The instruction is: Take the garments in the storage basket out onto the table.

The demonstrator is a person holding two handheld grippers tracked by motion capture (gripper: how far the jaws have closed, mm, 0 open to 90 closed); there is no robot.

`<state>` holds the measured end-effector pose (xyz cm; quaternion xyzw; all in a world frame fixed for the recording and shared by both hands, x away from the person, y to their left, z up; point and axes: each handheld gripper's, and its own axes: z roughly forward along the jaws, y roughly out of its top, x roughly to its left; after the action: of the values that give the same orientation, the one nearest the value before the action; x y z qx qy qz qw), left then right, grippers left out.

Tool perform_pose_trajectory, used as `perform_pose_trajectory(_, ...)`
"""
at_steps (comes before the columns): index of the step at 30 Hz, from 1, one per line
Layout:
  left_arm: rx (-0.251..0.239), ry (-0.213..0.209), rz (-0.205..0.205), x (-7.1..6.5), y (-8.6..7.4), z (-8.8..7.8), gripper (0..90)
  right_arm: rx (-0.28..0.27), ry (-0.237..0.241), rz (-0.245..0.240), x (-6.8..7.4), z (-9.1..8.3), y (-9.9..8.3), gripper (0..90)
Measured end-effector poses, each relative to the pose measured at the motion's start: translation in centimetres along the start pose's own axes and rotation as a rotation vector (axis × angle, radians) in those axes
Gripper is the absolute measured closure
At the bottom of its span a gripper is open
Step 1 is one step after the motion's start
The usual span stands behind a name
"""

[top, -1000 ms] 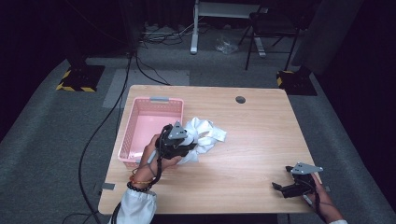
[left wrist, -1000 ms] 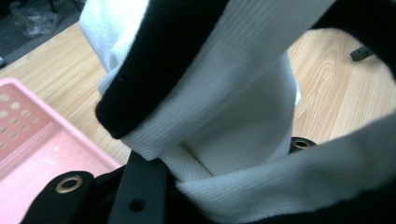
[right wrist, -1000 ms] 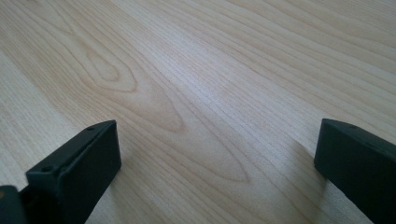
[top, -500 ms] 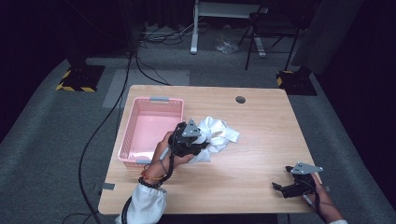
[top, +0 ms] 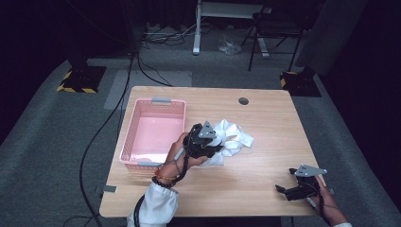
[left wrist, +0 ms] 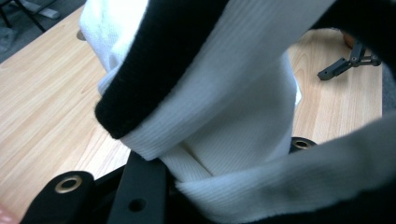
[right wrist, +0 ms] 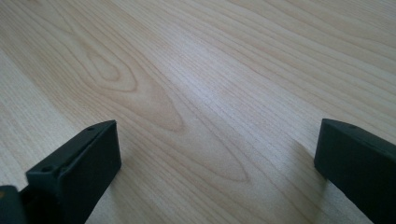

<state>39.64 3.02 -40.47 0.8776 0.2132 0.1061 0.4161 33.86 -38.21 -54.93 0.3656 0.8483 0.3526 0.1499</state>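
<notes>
Gripper in our left hand [top: 204, 142] is clamped tight on a white garment [top: 230, 137], its jaws closed about as far as they go around a bunched fold. Working from largest to smallest: the table [top: 265, 118] is a broad rectangle of pale wood with a flowing grain, smooth and bare over most of its surface. On its left half sits a pink basket [top: 152, 101], rectangular, with perforated plastic walls and nothing visible inside. The garment lies near the middle of the table, just to the right of the basket's near right corner, crumpled into a soft heap that stretches away from our left gripper toward the right and slightly toward the far edge. Seen from the left gripper view, the cloth [left wrist: 243, 107] is a fine ribbed knit, white, edged with a thick black band [left wrist: 159, 70], and it drapes over the jaws. The basket lies directly to the left of the held garment, so we judge that a short carry leftward over the rim would bring it in. Our left hand is much the nearer one. Our right gripper [top: 287, 191] rests low at the table's near right corner, well apart from the cloth, jaws spread wide and holding nothing.
</notes>
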Motion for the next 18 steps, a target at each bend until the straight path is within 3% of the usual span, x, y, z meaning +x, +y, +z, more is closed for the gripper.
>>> perform_pose_trajectory(18, 0.028, -0.032, 0.008, -0.1, 1.0, 2.5, 64.7, 0.0, 0.0, 0.0, 0.0, 0.0, 0.0, 0.6)
